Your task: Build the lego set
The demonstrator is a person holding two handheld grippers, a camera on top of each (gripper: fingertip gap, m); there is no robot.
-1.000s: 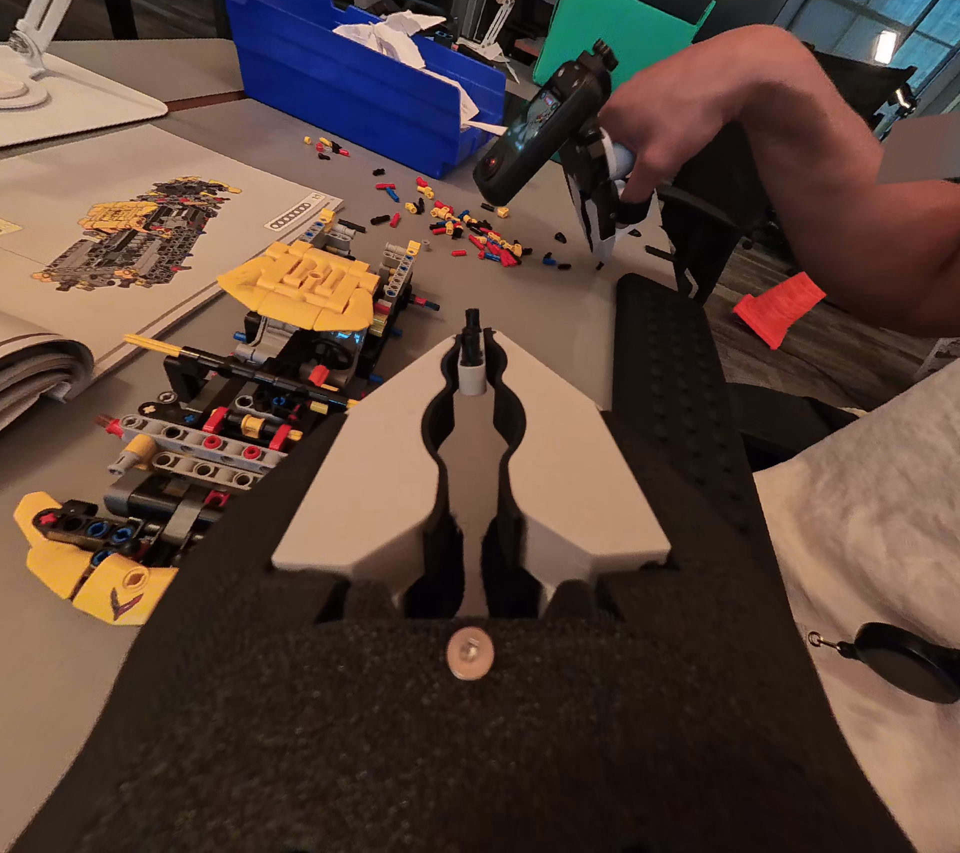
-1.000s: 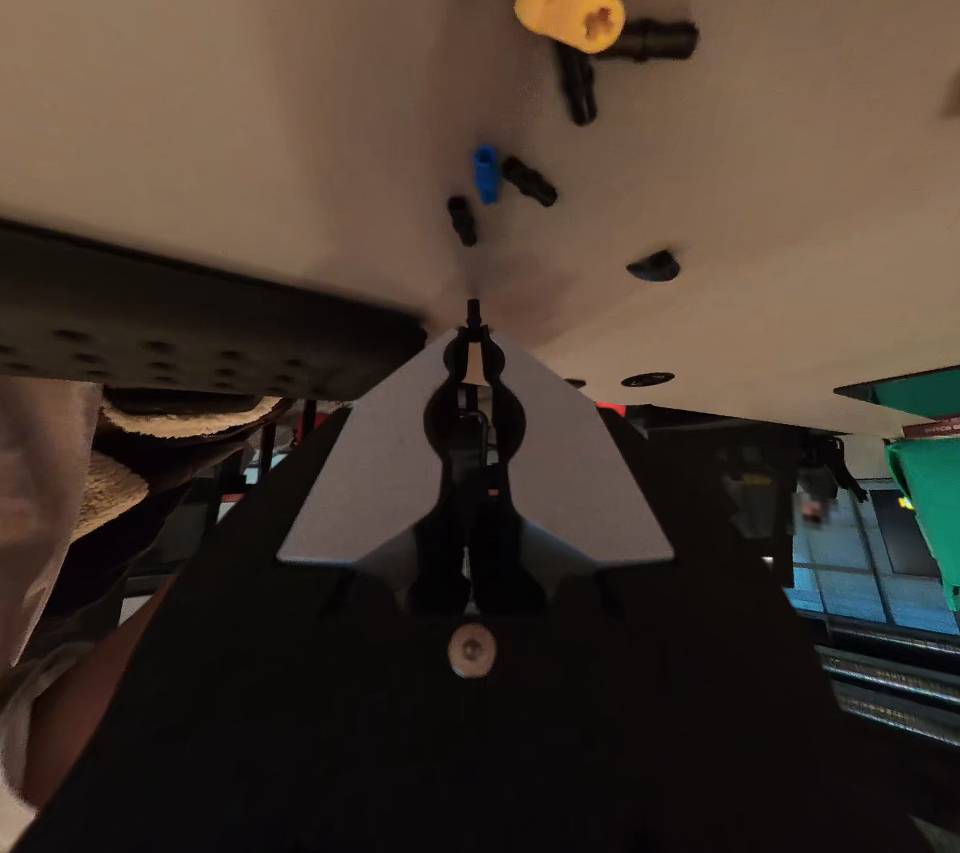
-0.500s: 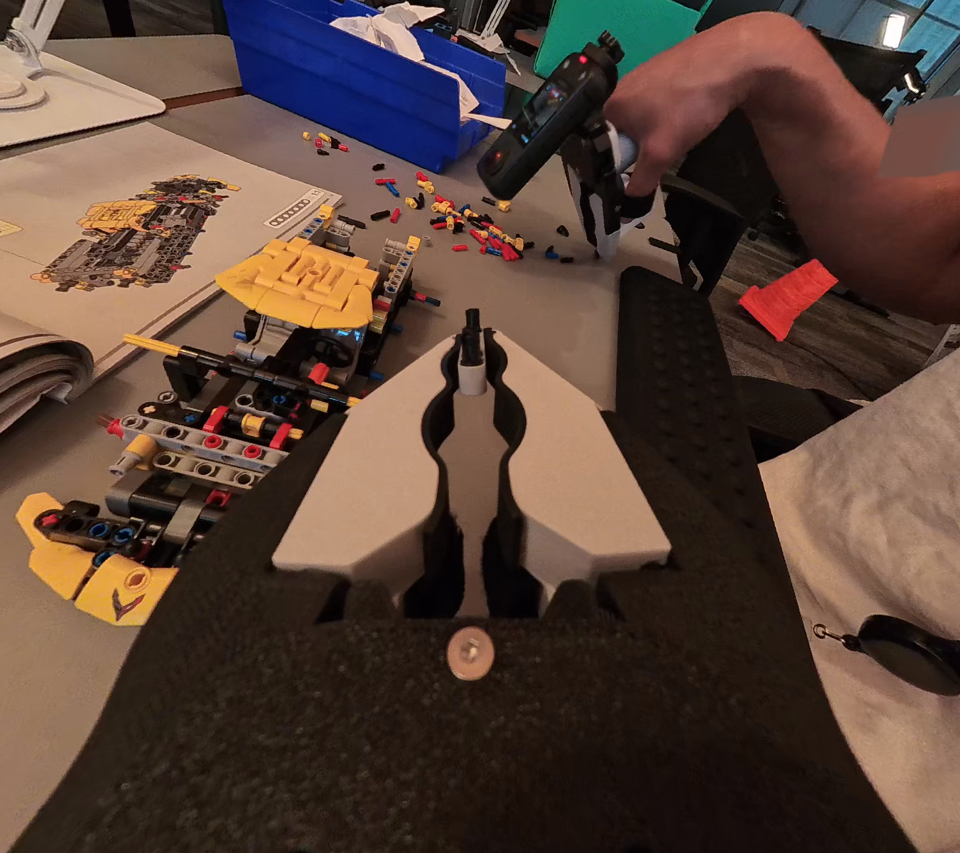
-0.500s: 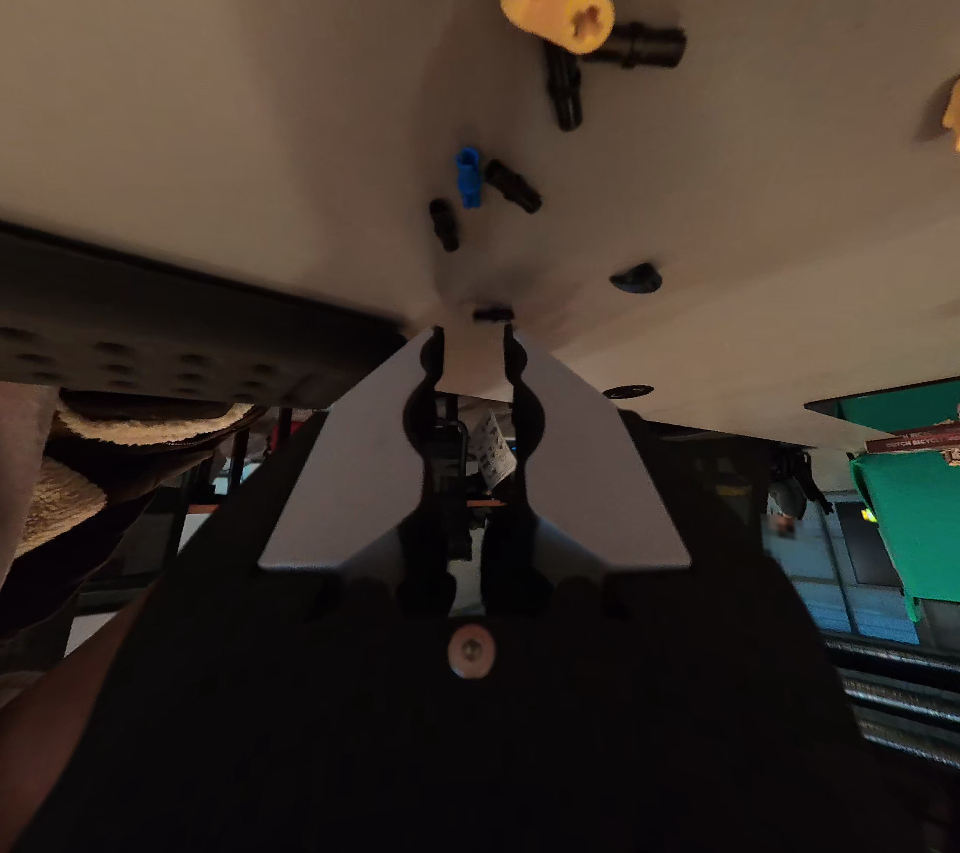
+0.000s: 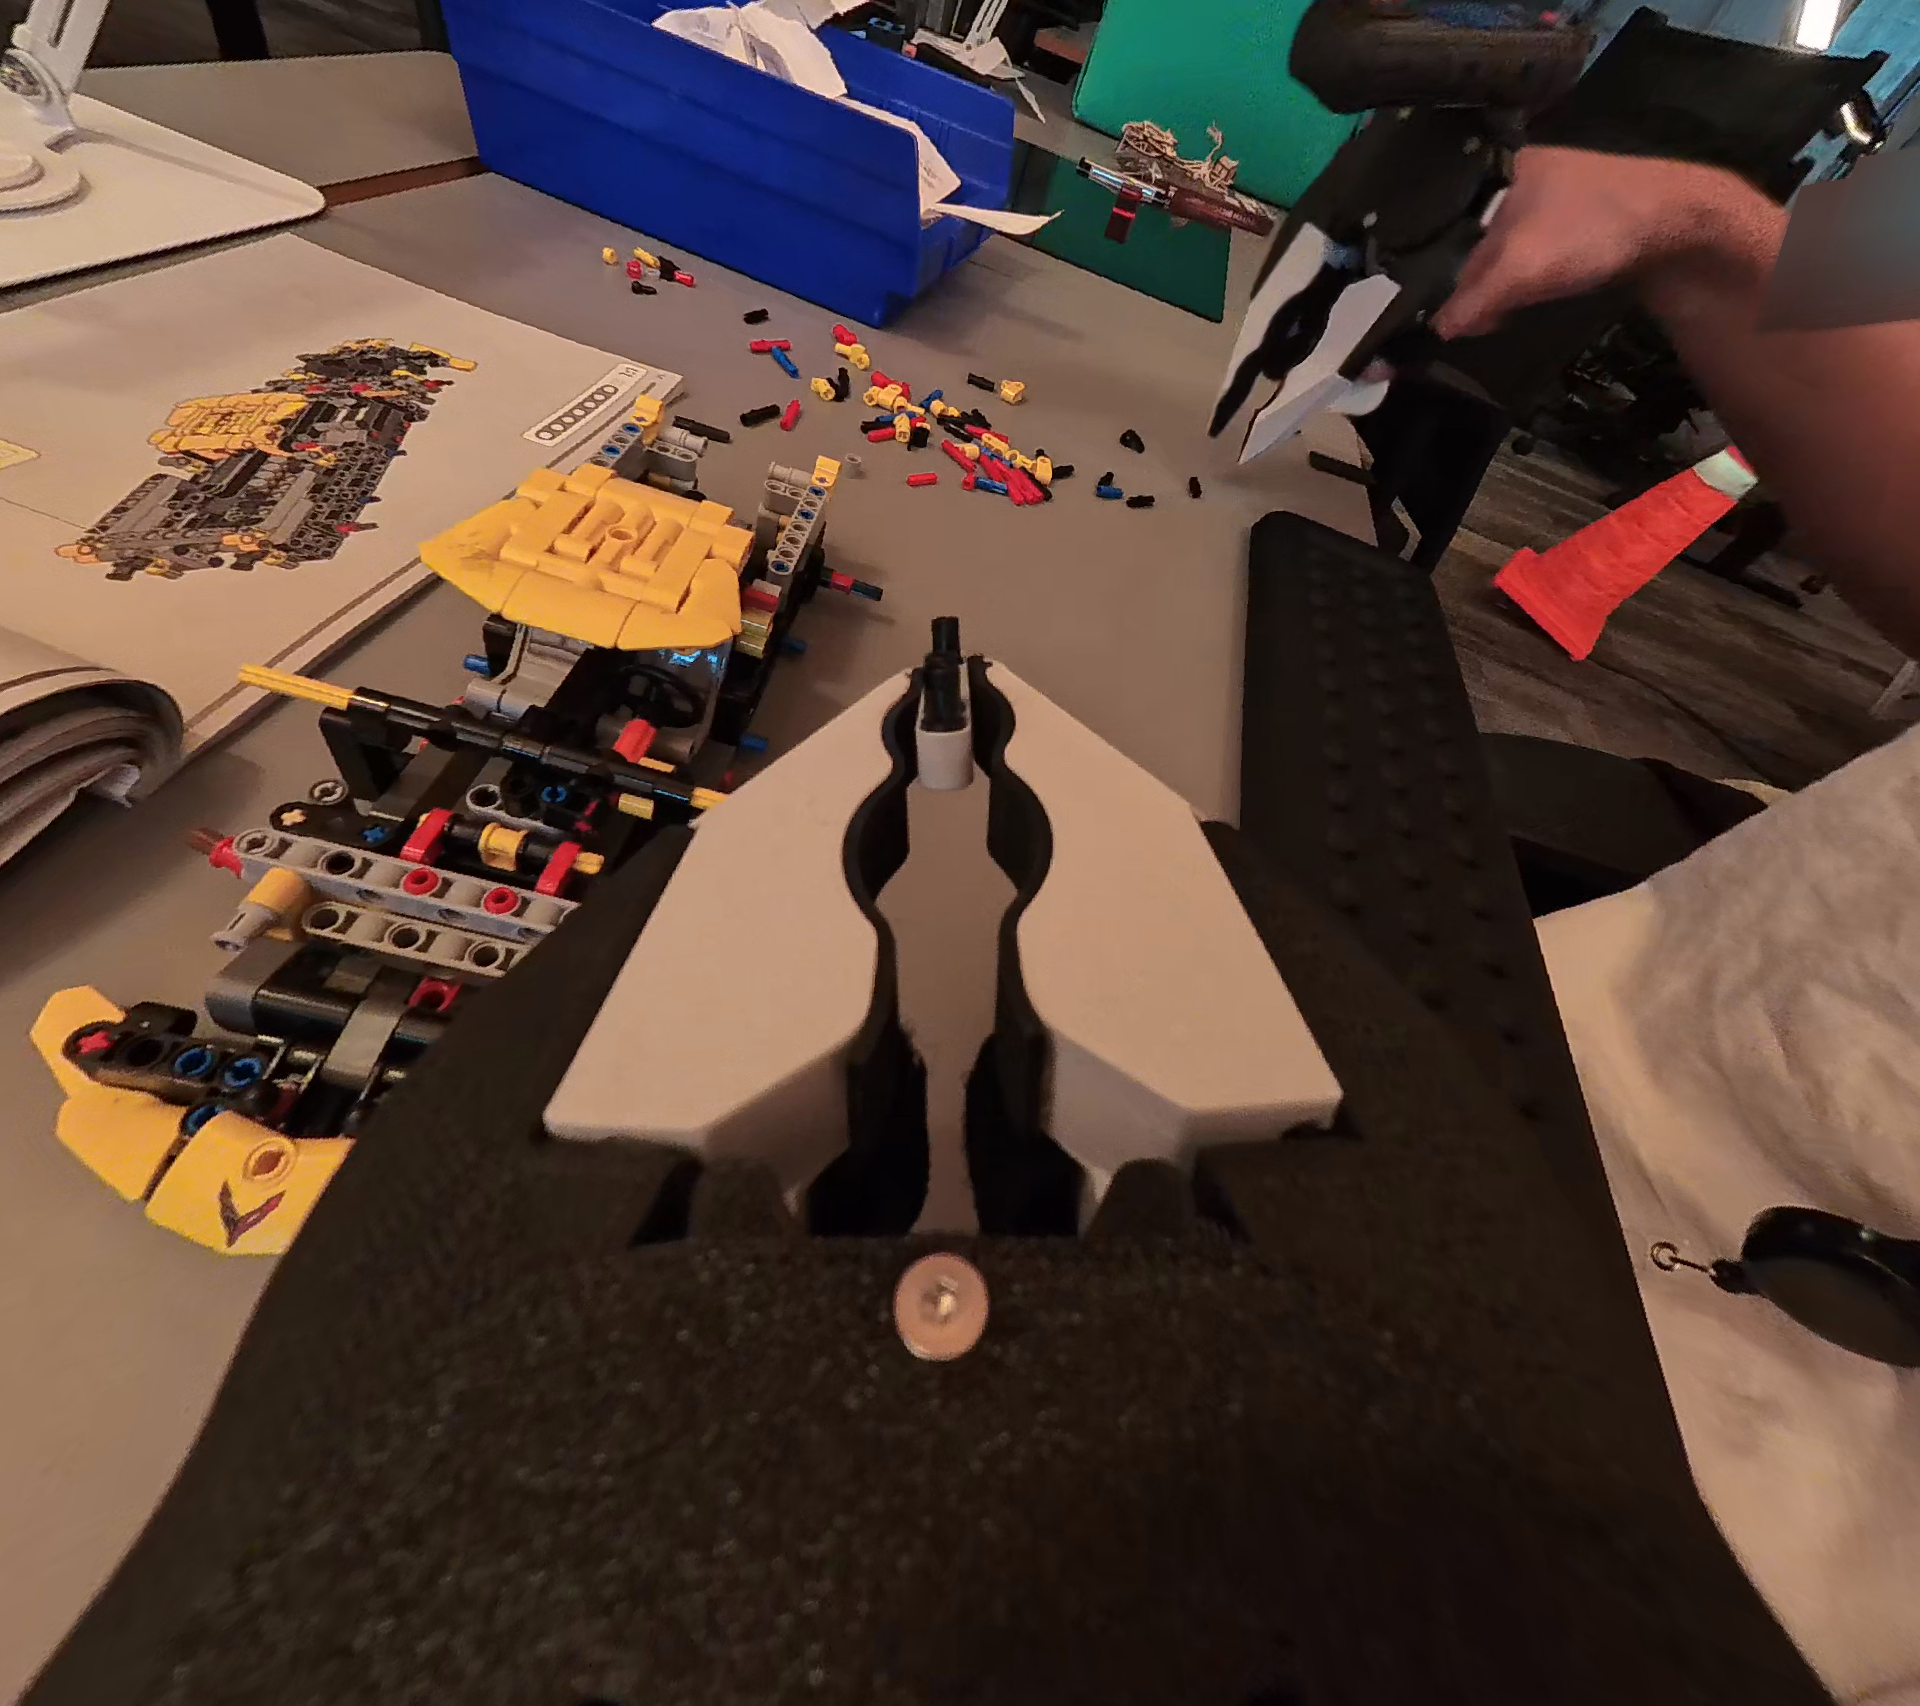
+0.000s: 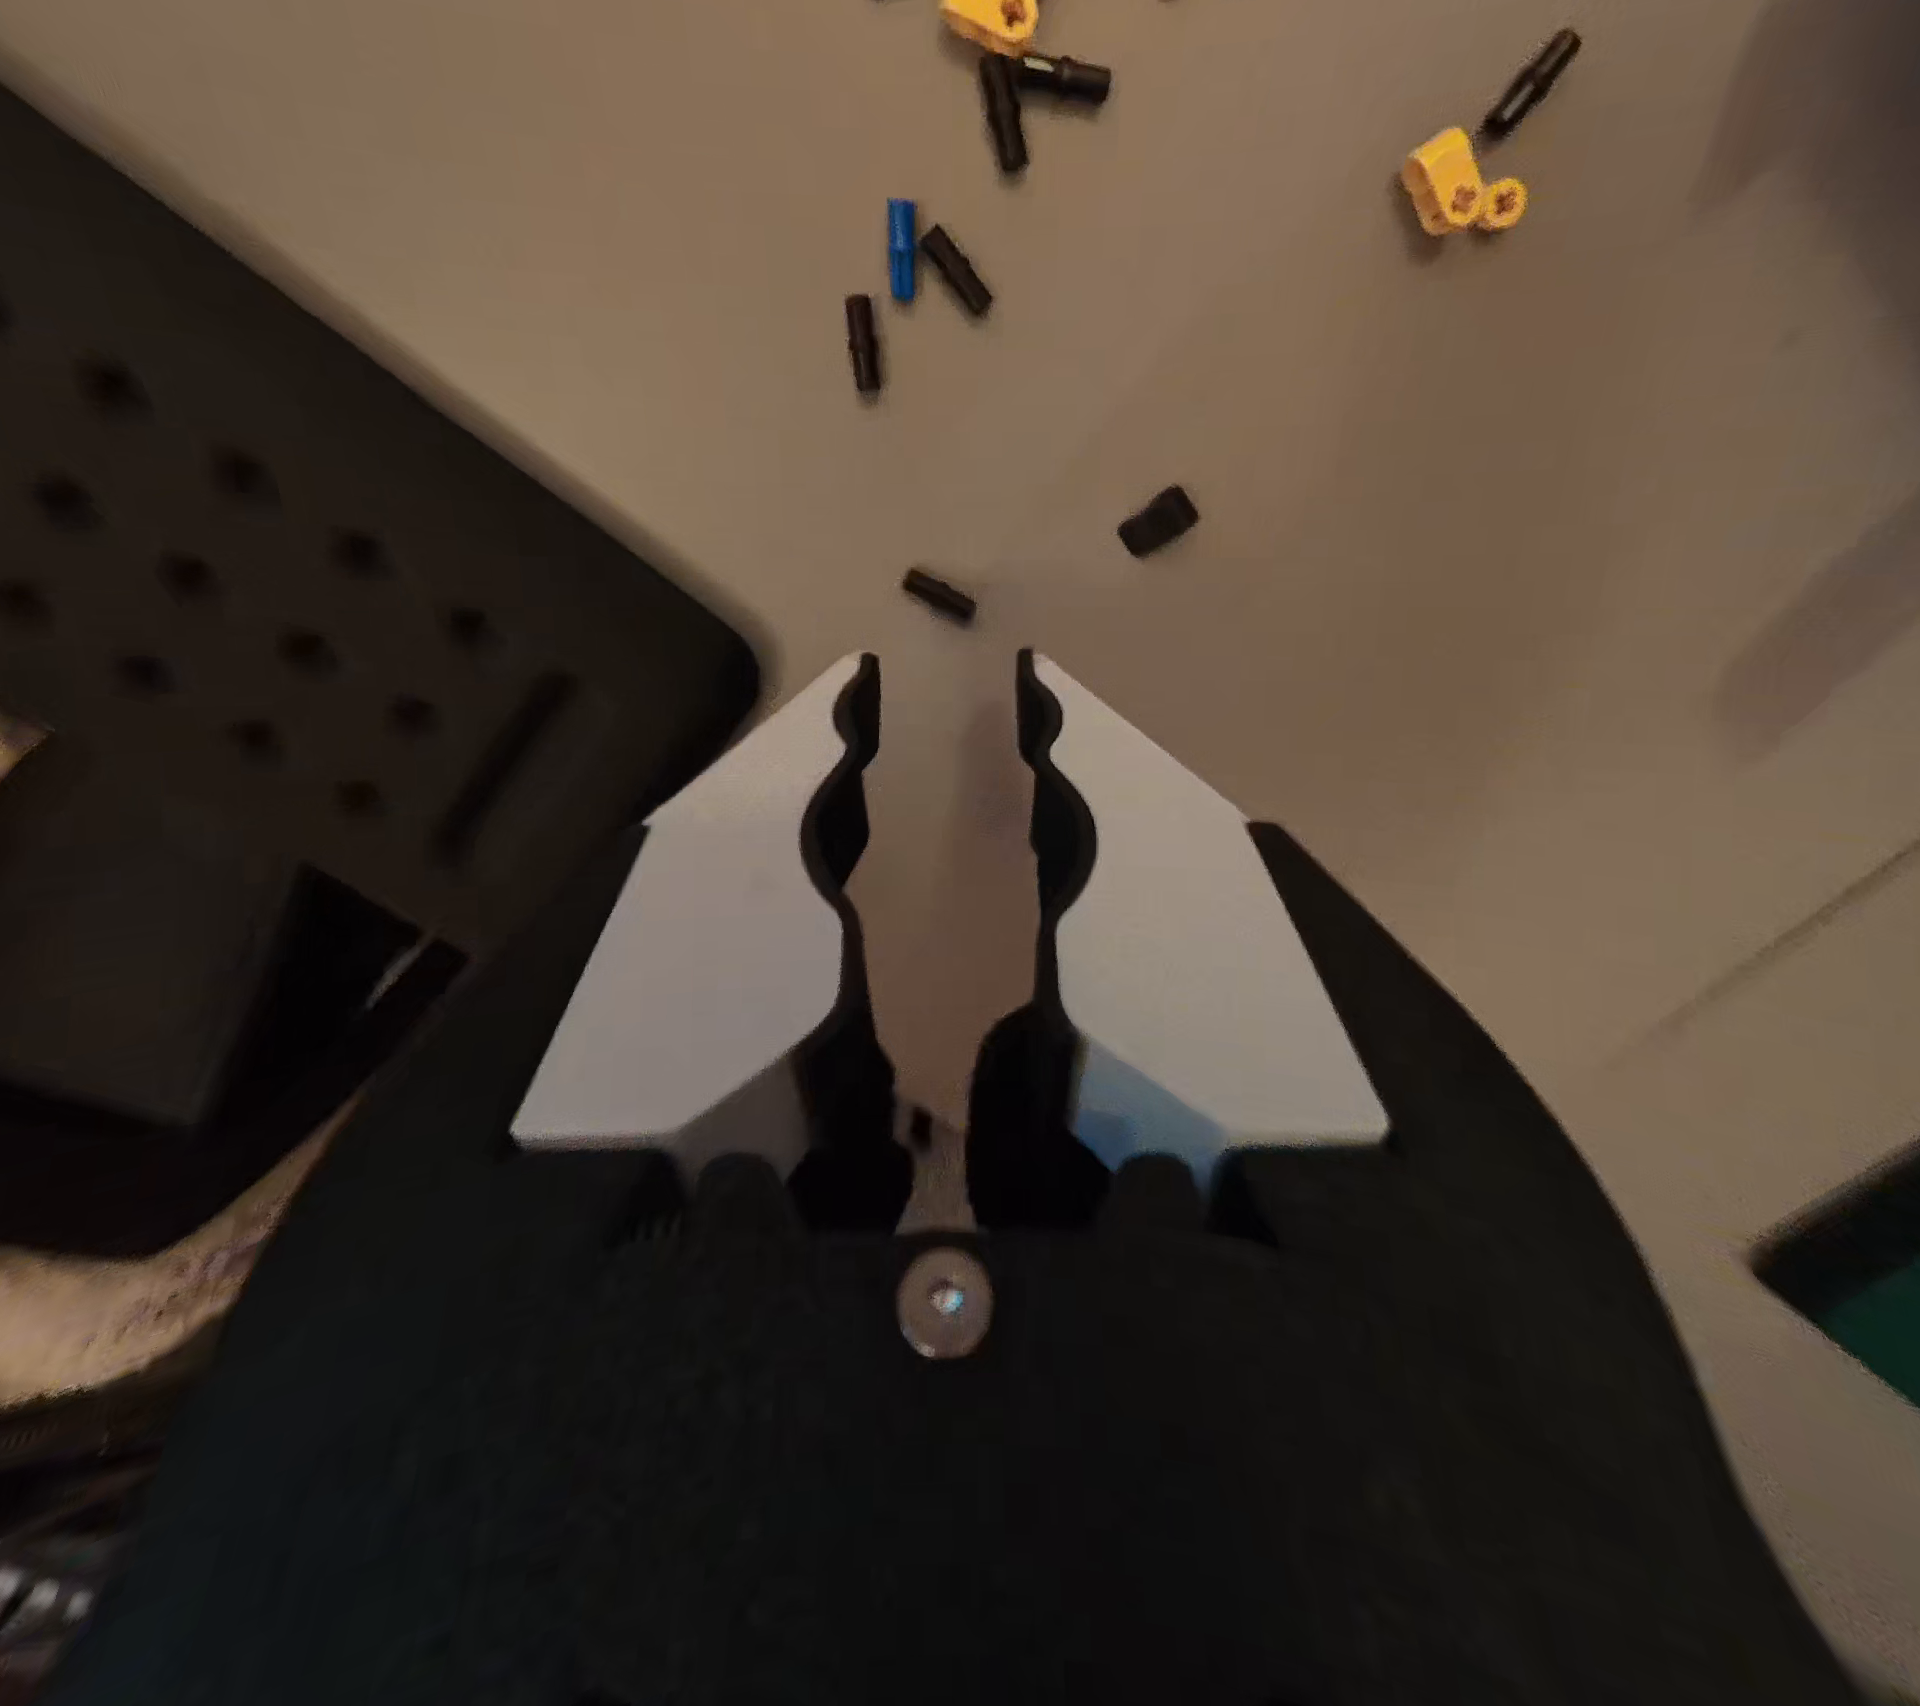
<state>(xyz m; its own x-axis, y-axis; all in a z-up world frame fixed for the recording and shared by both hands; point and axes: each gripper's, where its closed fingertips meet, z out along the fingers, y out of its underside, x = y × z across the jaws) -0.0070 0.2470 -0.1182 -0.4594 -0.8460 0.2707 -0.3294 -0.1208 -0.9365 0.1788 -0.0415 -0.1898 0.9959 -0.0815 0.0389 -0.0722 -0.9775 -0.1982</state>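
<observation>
Right now my left claw (image 5: 943, 690) is pinching a small grey sleeve with a black pin (image 5: 943, 648) sticking out of its tip, held above the surface (image 5: 1081, 607) just beside the half-built yellow and black car (image 5: 499, 783). My right claw (image 6: 945, 669) is spread and holds nothing, hovering over the loose parts; a short black pin (image 6: 938, 594) lies just ahead of its tips, with a stubbier black piece (image 6: 1157, 521) near it. I judge I am picking up a connector there. The risk is the pin itself: small, round and lying at an angle to the gap, so an off-line close could roll it away or flick it over the surface edge close by. Farther off sit the scattered red, yellow and blue pieces (image 5: 956, 435), the instruction booklet (image 5: 260, 451) and a blue bin (image 5: 707, 129).
</observation>
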